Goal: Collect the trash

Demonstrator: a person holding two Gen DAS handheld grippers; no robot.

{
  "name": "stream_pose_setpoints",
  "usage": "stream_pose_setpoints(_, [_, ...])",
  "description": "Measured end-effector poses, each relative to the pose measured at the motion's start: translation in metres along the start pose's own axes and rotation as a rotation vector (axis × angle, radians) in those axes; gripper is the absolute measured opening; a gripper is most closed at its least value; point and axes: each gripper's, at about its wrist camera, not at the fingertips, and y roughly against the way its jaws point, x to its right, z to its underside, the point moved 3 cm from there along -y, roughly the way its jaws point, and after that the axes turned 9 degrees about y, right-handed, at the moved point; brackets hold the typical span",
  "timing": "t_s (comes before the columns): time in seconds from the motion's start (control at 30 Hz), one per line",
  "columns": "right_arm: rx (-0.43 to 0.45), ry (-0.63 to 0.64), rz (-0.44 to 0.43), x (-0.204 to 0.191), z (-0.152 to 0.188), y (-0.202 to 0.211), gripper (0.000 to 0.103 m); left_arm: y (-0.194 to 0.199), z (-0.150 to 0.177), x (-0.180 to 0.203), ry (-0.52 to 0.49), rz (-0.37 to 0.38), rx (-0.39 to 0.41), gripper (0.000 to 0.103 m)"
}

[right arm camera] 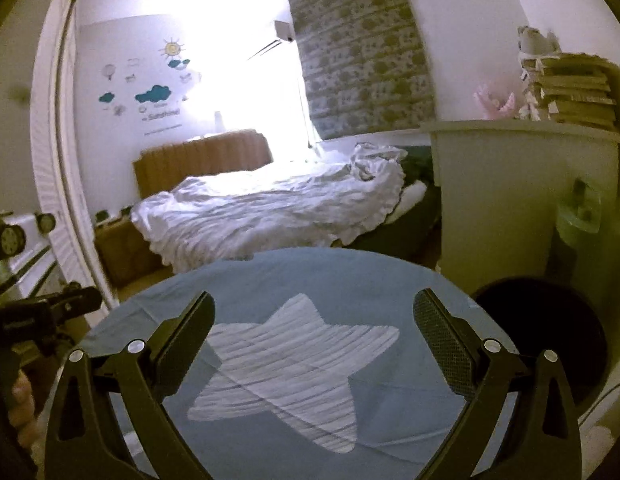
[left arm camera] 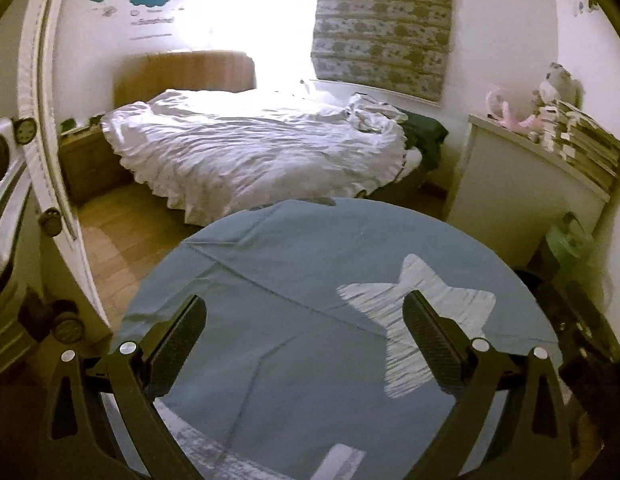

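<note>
**Both grippers wide open over the blue table, holding nothing**

The left gripper (left arm camera: 305, 336) stands with its jaws spread wide, nothing between them. The right gripper (right arm camera: 314, 332) is just as wide and also empty. Both hang above a round table (left arm camera: 269, 248) covered in a blue cloth with a pale striped star (right arm camera: 293, 368) on it.

No loose trash shows on the cloth. To the right of the table sits a dark round bin (right arm camera: 550, 340), and just past it a green bag (left arm camera: 570, 244) beside a white cabinet (left arm camera: 522, 184). Stacked books (right arm camera: 570, 92) lie on the cabinet.

Farther off is a bed (left arm camera: 249, 144) with a rumpled white cover, a patterned blind (left arm camera: 382, 24) above its right end and cloud stickers (right arm camera: 149, 94) on the left wall.
</note>
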Motion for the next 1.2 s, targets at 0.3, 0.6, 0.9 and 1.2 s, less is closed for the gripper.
stream_pose_setpoints(0.3, [0.023,0.043,0.061,-0.005,-0.002,0.002,0.098,0.004,0.008,-0.01,0.013,0.015,0.011,0.098])
stream_pose_setpoints(0.6, [0.017,0.037,0.067,-0.003,-0.003,0.001,0.098,0.005,0.013,-0.013,0.011,0.016,0.009,0.098])
stream_pose_setpoints(0.9, [0.007,0.012,0.067,0.002,-0.004,-0.002,0.098,0.002,0.018,-0.016,-0.005,0.016,-0.006,0.098])
stream_pose_setpoints(1.2, [0.006,-0.012,0.062,0.006,-0.002,-0.003,0.098,0.002,0.018,-0.017,-0.011,0.012,-0.011,0.098])
